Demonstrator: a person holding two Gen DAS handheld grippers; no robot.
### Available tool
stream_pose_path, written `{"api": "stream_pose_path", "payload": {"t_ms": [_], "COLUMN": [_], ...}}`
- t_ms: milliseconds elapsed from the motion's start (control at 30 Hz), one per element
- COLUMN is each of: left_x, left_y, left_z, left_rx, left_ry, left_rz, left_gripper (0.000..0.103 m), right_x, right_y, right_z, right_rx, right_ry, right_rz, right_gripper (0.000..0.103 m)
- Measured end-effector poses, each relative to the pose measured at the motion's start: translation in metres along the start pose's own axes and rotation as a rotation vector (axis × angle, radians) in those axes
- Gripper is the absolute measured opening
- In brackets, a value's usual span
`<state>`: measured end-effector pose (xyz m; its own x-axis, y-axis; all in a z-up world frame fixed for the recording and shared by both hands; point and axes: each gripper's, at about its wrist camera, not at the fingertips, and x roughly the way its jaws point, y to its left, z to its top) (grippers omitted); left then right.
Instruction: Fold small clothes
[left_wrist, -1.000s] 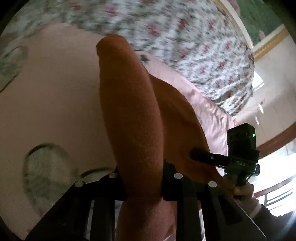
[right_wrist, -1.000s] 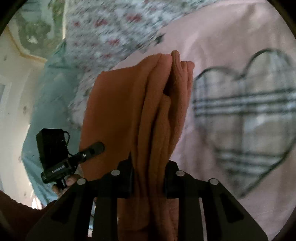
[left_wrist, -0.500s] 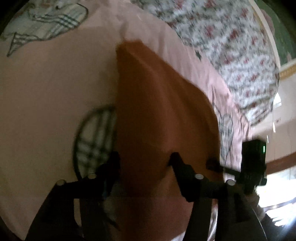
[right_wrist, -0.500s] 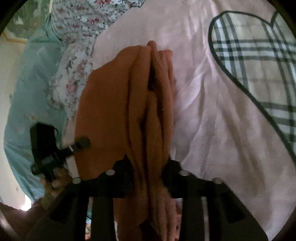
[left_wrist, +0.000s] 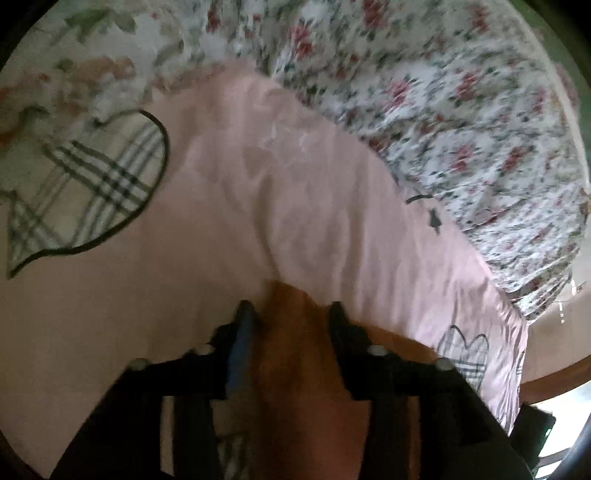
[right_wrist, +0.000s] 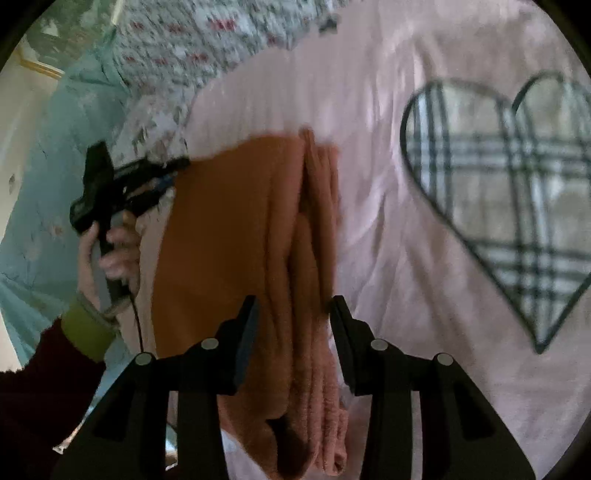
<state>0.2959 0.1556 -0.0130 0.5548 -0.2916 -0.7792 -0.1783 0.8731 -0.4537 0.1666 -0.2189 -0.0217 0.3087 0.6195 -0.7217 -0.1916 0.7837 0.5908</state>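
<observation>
Straddling the orange garment (right_wrist: 229, 258), each hand-held gripper (right_wrist: 291, 314) gapes wide.

Both wrist views look closely down on the shared pink sheet (left_wrist: 295, 206) and orange garment (right_wrist: 229, 229).

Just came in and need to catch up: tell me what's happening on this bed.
A person is folding a small orange garment on a pink sheet printed with plaid hearts. The right gripper has its fingers on either side of the bunched, layered edge of the cloth. The left gripper sits at the opposite edge, cloth between its fingers. Whether either is pinching is unclear. A flowered quilt lies beyond.
</observation>
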Motion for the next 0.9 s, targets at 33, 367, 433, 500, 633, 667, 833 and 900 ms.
{"api": "stream_pose_path", "payload": {"t_ms": [33, 367, 433, 500, 633, 667, 833, 900], "left_x": [-0.007, -0.039, -0.036, -0.039, -0.041, -0.039, -0.025, -0.023], "left_y": [-0.002, -0.011, -0.013, -0.016, -0.026, -0.027, -0.026, -0.024], "left_z": [-0.008, -0.117, -0.129, -0.136, -0.148, -0.150, -0.158, -0.161], "left_rx": [0.006, 0.058, 0.064, 0.066, 0.095, 0.100, 0.097, 0.111], "left_ry": [-0.004, 0.095, 0.123, 0.132, 0.138, 0.147, 0.177, 0.175], "left_rz": [0.004, 0.058, 0.081, 0.077, 0.094, 0.105, 0.166, 0.185], "left_gripper": [0.053, 0.053, 0.053, 0.053, 0.053, 0.053, 0.053, 0.055], "right_x": [-0.004, 0.041, 0.039, 0.016, -0.008, 0.002, 0.046, 0.049], "right_y": [0.004, 0.016, 0.023, 0.037, 0.044, 0.032, -0.001, 0.001], "right_z": [0.002, 0.018, 0.020, 0.023, 0.026, 0.025, 0.012, 0.011], "right_rx": [-0.007, -0.005, -0.012, -0.023, -0.069, -0.049, -0.008, -0.019], "right_ry": [-0.023, 0.034, 0.024, -0.050, -0.104, -0.063, 0.024, 0.020], "right_rz": [0.004, -0.090, -0.083, -0.014, -0.015, -0.047, -0.105, -0.117], "right_gripper": [0.041, 0.030, 0.011, 0.010, 0.010, 0.010, 0.010, 0.011]}}
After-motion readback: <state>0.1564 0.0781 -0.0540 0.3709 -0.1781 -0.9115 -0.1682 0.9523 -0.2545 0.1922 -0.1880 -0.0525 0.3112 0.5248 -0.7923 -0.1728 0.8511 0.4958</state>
